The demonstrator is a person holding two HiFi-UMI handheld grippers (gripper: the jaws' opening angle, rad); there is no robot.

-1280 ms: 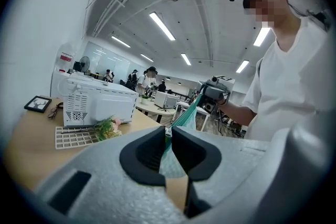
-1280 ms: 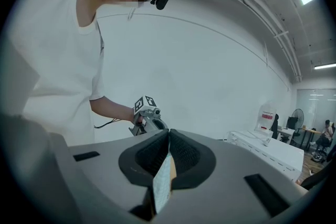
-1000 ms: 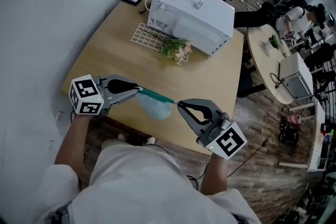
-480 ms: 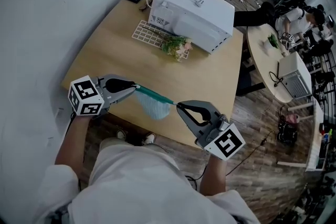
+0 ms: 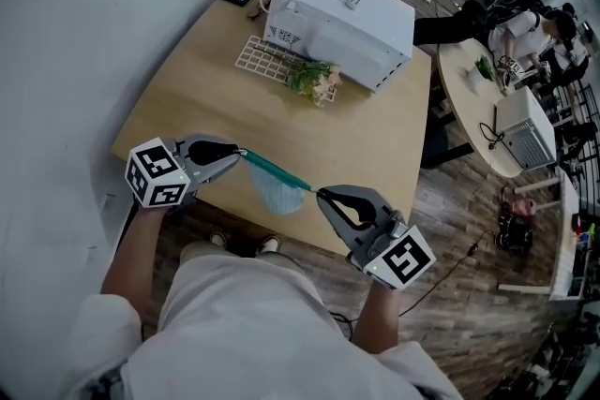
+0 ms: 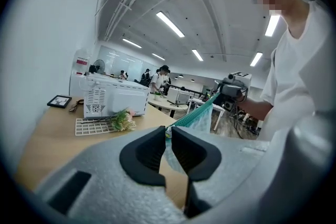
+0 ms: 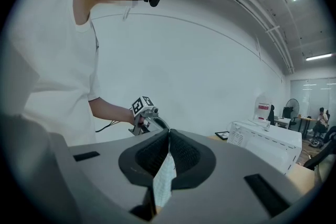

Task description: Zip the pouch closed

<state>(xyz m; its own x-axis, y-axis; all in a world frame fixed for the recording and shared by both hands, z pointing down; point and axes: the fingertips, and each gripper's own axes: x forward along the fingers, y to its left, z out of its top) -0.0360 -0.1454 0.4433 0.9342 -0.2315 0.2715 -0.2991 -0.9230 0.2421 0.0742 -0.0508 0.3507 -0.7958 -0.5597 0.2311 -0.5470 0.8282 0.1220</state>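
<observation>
Pouch [image 5: 277, 190] hangs stretched above the near edge of the table [image 5: 202, 84]. Left gripper [image 5: 234, 156] jaws are clamped on one end of its zipper band, right gripper [image 5: 323, 195] jaws on the opposite end. Judged purpose: tension straightens the zipper for closing.

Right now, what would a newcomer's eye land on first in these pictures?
The light blue pouch with its teal zip edge, stretched between the left tool and the right tool, each shut on one end, over the near edge of the wooden table. Behind it, a white microwave sits at the table's far end.
</observation>
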